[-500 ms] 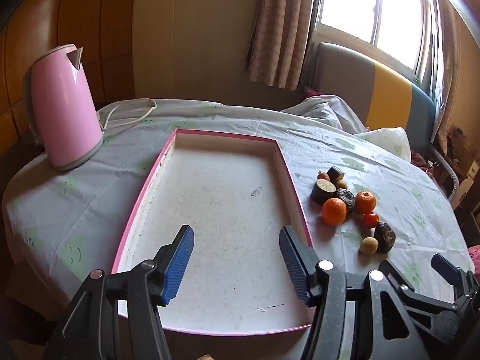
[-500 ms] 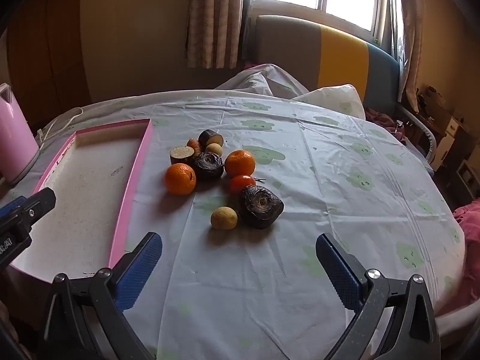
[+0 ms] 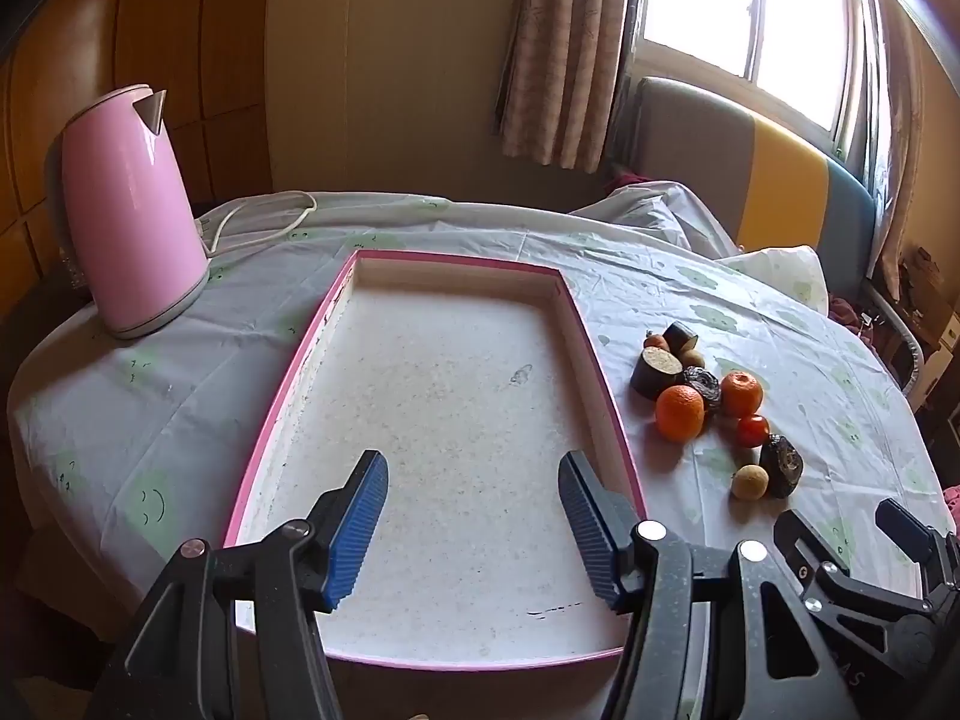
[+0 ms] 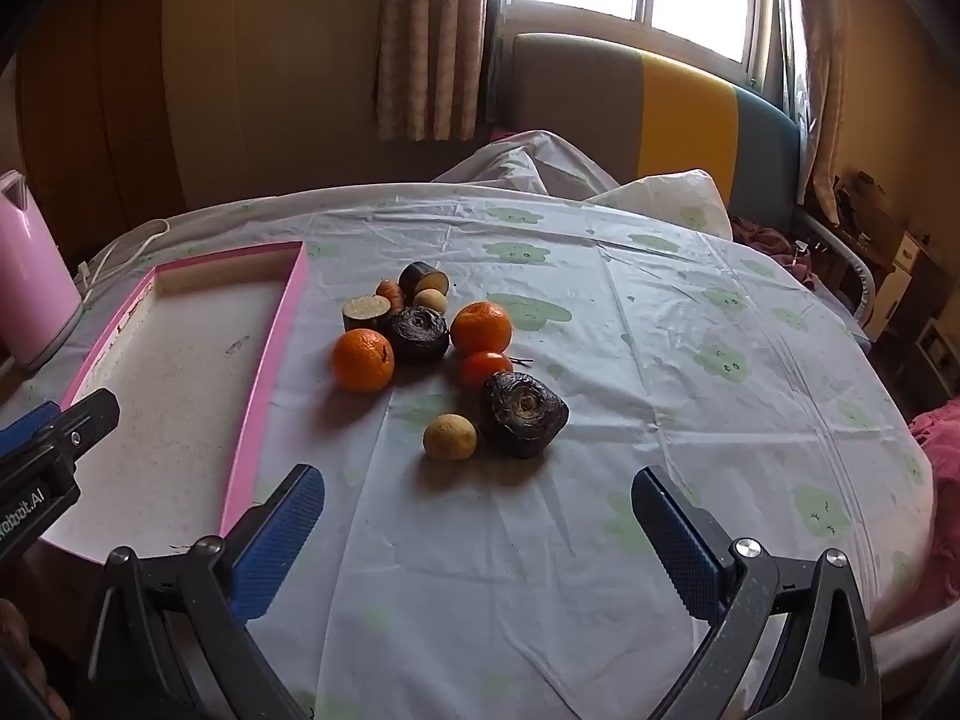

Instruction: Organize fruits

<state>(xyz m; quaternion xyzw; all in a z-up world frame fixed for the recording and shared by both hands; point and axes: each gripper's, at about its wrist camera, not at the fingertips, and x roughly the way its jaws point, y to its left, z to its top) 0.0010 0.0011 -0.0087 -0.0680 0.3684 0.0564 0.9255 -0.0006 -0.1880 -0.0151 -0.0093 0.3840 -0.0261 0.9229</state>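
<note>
A pink-rimmed tray [image 3: 606, 372] lies empty on the table; it also shows in the right wrist view [image 4: 270, 372]. A cluster of fruit lies right of it: two oranges [image 4: 363, 360] [image 4: 481, 327], a small red tomato [image 4: 485, 367], two dark wrinkled fruits [image 4: 523, 414] [image 4: 419, 333], two small tan fruits [image 4: 450, 435], cut dark pieces [image 4: 423, 277]. The cluster also shows in the left wrist view [image 3: 679, 413]. My left gripper [image 3: 473, 525] is open above the tray's near end. My right gripper [image 4: 477, 546] is open, short of the fruit.
A pink electric kettle [image 3: 129, 213] with a white cord [image 3: 258, 222] stands on the table left of the tray. The round table has a pale cloth with green prints [image 4: 690, 360]. A grey, yellow and blue sofa [image 4: 678, 114] stands behind, under a window.
The right gripper has moved slightly closer to the fruit. The left gripper has hardly moved.
</note>
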